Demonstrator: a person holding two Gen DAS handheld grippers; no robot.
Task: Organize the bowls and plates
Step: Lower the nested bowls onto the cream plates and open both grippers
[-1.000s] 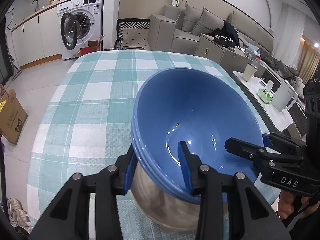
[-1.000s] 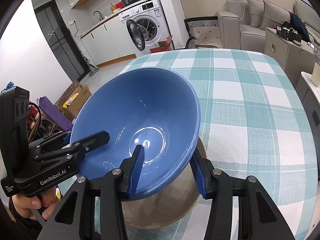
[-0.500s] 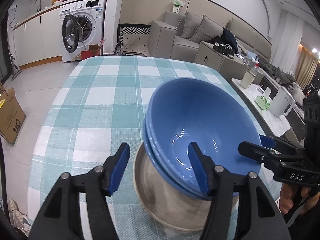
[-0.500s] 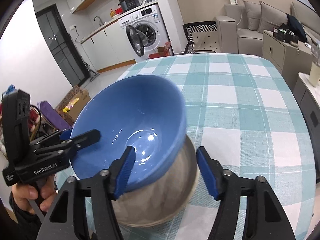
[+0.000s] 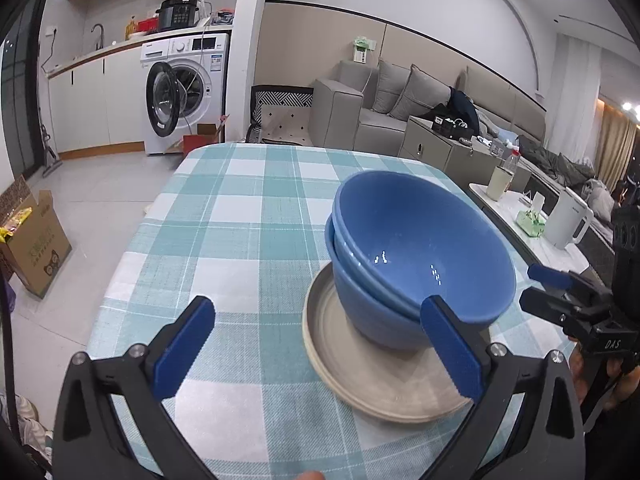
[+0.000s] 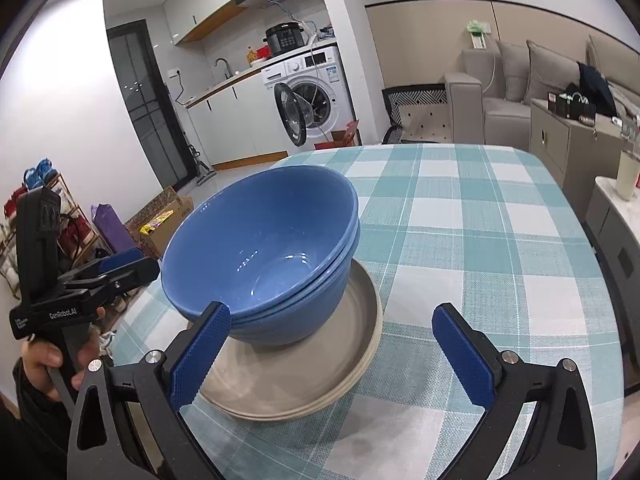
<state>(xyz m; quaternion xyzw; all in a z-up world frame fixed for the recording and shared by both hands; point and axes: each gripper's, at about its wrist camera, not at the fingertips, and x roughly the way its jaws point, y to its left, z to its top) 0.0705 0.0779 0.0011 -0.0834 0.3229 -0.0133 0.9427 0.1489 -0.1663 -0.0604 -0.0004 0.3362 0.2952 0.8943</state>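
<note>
Two nested blue bowls [image 5: 416, 256] stand on stacked beige plates [image 5: 360, 376] on the checked tablecloth. They also show in the right wrist view: the bowls [image 6: 264, 252] and the plates [image 6: 320, 380]. My left gripper [image 5: 316, 344] is open and empty, drawn back from the stack, its right finger just in front of the bowls. My right gripper [image 6: 332, 348] is open and empty, also back from the stack. Each gripper shows in the other's view, at the sides of the stack.
The teal checked table [image 5: 248, 216] stretches beyond the stack. A cardboard box [image 5: 32, 248] sits on the floor to the left. A washing machine [image 5: 180, 88] with its door open and a sofa [image 5: 384, 112] stand farther back. A side table with a kettle [image 5: 568, 220] is at the right.
Both grippers let go of the top blue bowl, opened wide and drew back. The bowl now rests nested in the other on the plates.
</note>
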